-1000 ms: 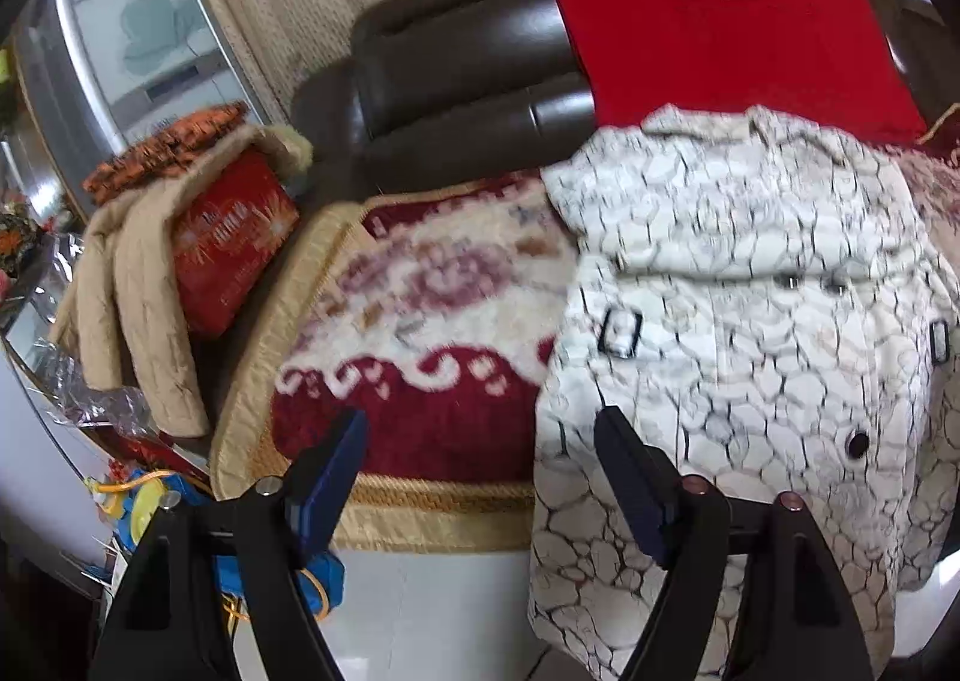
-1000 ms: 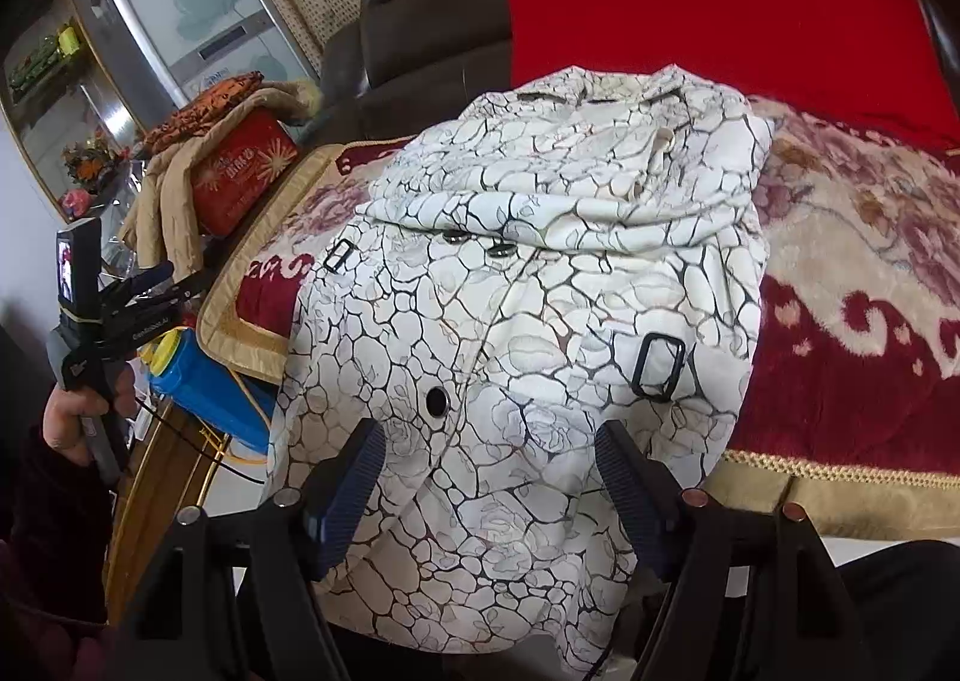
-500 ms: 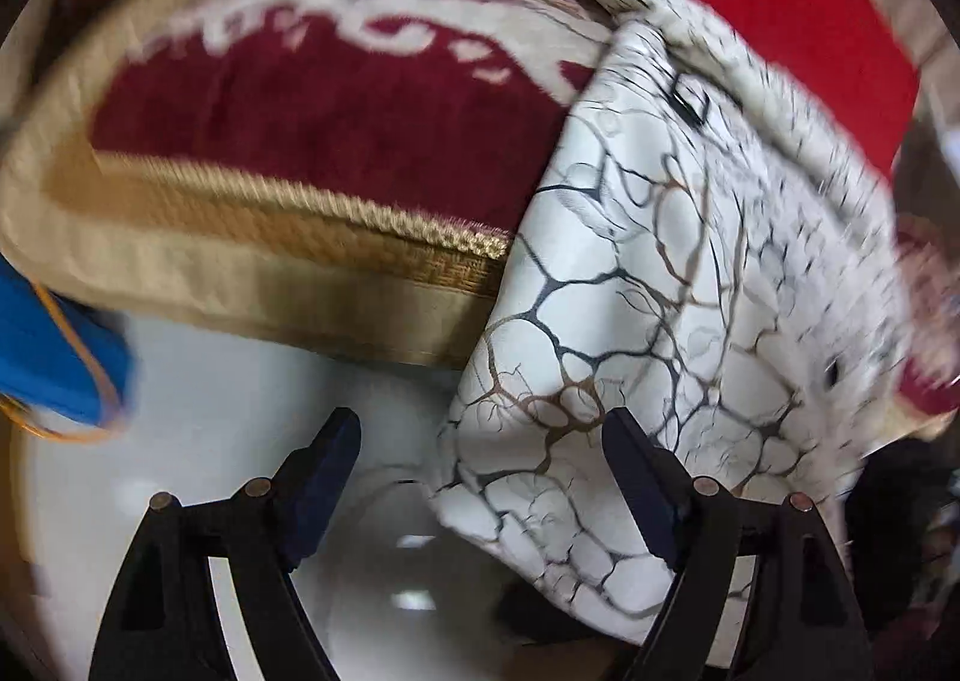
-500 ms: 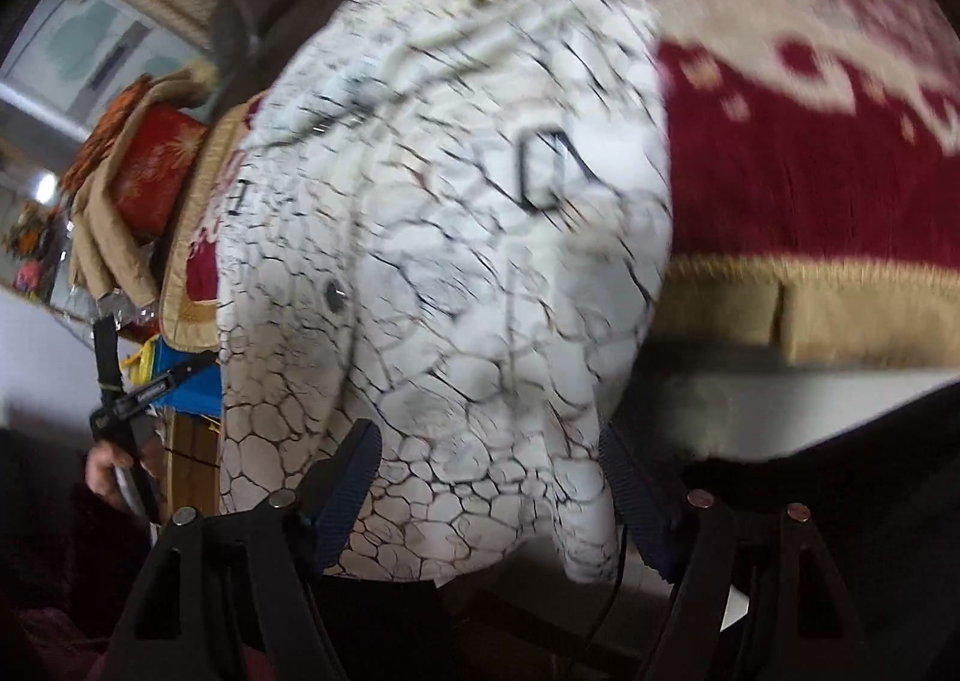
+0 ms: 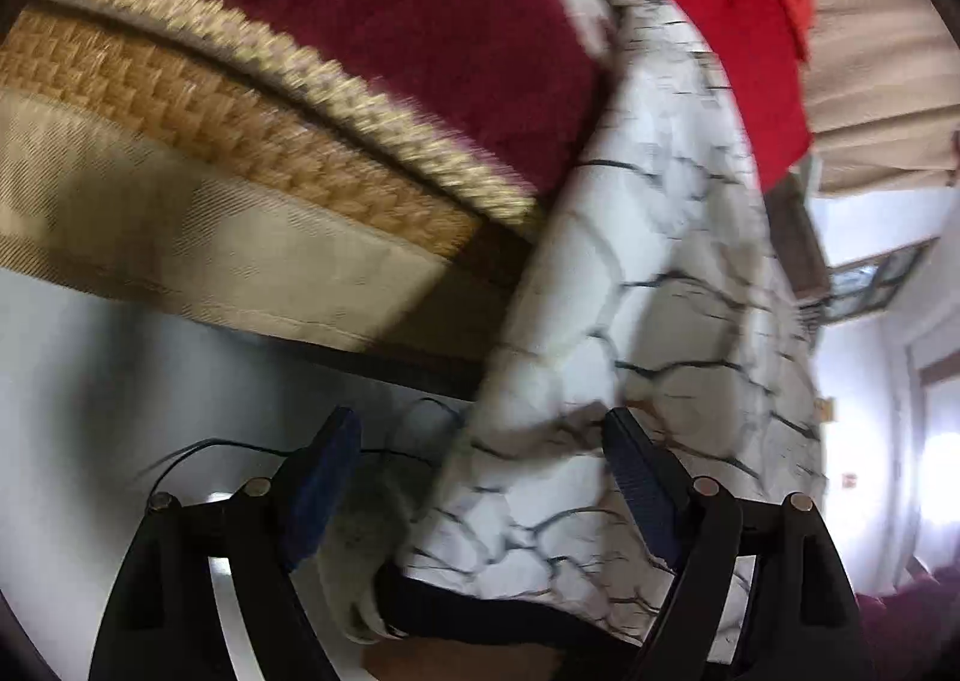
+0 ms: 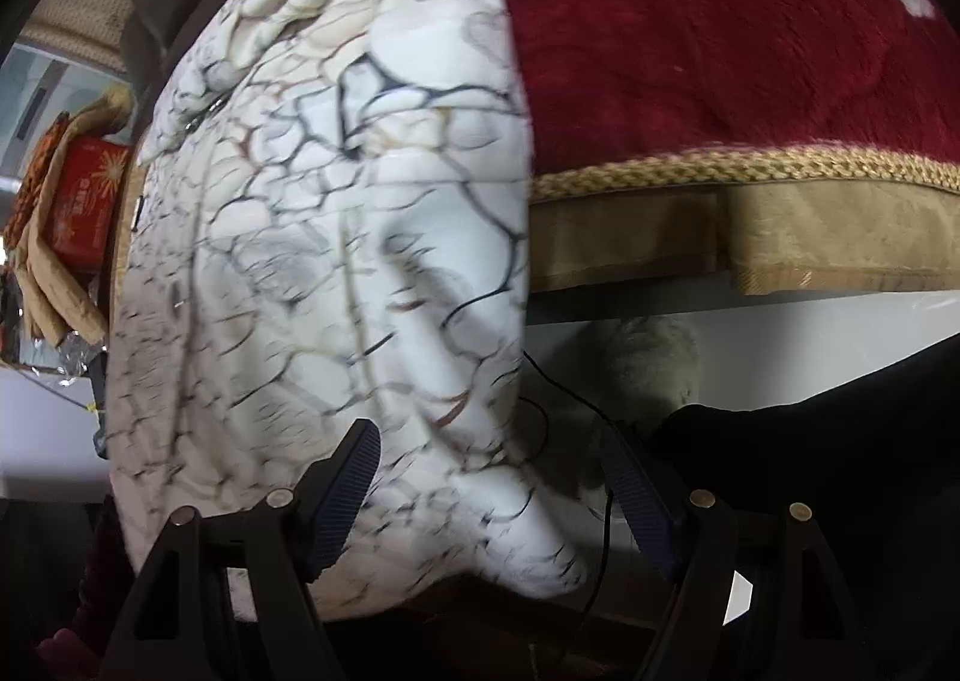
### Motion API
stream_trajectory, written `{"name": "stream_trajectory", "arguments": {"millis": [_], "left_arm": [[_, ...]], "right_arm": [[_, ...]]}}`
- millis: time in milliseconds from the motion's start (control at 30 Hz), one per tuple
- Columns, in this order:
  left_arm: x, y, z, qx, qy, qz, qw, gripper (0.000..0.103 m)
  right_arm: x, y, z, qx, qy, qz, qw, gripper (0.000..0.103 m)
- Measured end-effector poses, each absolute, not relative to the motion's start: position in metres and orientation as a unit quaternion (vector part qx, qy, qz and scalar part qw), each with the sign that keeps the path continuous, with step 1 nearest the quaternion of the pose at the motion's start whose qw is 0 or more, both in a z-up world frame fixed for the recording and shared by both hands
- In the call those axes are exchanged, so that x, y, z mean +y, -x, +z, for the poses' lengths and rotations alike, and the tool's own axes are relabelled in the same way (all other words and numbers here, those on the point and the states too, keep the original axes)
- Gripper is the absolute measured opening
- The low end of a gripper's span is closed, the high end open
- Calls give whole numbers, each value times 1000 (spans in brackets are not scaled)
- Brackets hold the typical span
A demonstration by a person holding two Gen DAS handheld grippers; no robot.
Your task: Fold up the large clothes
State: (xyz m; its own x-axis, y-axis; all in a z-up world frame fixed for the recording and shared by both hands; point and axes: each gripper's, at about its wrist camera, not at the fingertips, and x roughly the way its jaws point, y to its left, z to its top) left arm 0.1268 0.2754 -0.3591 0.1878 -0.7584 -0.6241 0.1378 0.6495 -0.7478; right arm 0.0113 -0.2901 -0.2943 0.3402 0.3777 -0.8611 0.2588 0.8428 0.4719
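Progress: folding had not started, as far as the two wrist views showed. The coat (image 6: 336,237), white with a dark crackle print, lay spread over the red-and-cream blanket (image 6: 720,51) on the sofa, its lower part hanging over the front edge toward the floor. No fold line was visible in the hanging part. My reading: the step in hand was the approach to the two bottom corners of the hem; grasping, lifting and every fold remained.

Count, largest first:
- blanket with gold braid trim: one
- coat: one
- bright red cloth (image 5: 738,21) draped behind the coat: one, possibly two layers; the view was blurred there
- red box (image 6: 84,201) far to one side, under a tan garment: one
- tongs: two

Left tongs (image 5: 480,486): released, jaws wide. The coat's hanging edge sat between the fingers and lay against the right-hand one, but nothing was clamped.

Right tongs (image 6: 492,492): released, jaws wide. The lower corner of the coat hung in the gap, not pinched.

A thin black cable (image 6: 558,393) trailed below the sofa edge, near both tongs.
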Motion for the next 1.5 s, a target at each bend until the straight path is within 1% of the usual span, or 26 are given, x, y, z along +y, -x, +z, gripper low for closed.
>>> {"name": "stream_trajectory", "arguments": {"millis": [33, 100, 267, 367, 533, 567, 600, 633, 667, 700, 733, 800, 967, 1200, 1367, 1500], "left_arm": [[277, -124, -356, 547, 285, -325, 717, 83], [277, -123, -347, 530, 292, -345, 717, 83], [253, -128, -342, 525, 294, -369, 708, 83], [242, -133, -352, 521, 307, -388, 696, 83], [220, -133, -348, 502, 308, -427, 686, 82], [219, -131, -344, 498, 305, -431, 688, 81], [217, -129, -339, 490, 304, -438, 689, 72], [217, -126, -335, 483, 306, -446, 689, 55], [216, -125, -330, 476, 305, -451, 691, 47], [215, -125, -325, 471, 298, -451, 697, 29], [212, -123, -319, 467, 286, -451, 705, 16], [209, -122, -308, 463, 268, -449, 716, 7], [214, -118, -267, 430, 255, -450, 740, 7], [234, -126, -176, 329, 260, -456, 785, 6], [218, -154, -121, 320, 232, -450, 801, 6], [213, -179, -97, 324, 218, -438, 810, 6]], "right_arm": [[-293, -11, -295, 569, -288, 44, 769, 80], [-301, -10, -298, 560, -311, 55, 766, 87], [-311, -17, -323, 574, -342, 66, 741, 90], [-305, -27, -342, 587, -352, 78, 725, 90], [-274, -40, -364, 611, -306, 115, 721, 90], [-266, -39, -363, 611, -291, 135, 723, 86], [-261, -39, -360, 611, -287, 153, 722, 68], [-262, -35, -354, 607, -279, 172, 724, 56], [-258, -33, -346, 599, -265, 183, 734, 33], [-257, -31, -339, 592, -257, 187, 741, 26], [-257, -29, -332, 585, -254, 192, 746, 26], [-258, -24, -318, 571, -253, 197, 756, 19], [-266, -14, -264, 501, -273, 224, 790, 17], [-267, -17, -168, 384, -298, 267, 832, 16], [-278, -35, -115, 331, -323, 273, 844, 16], [-307, -55, -90, 285, -363, 255, 850, 16]]}}
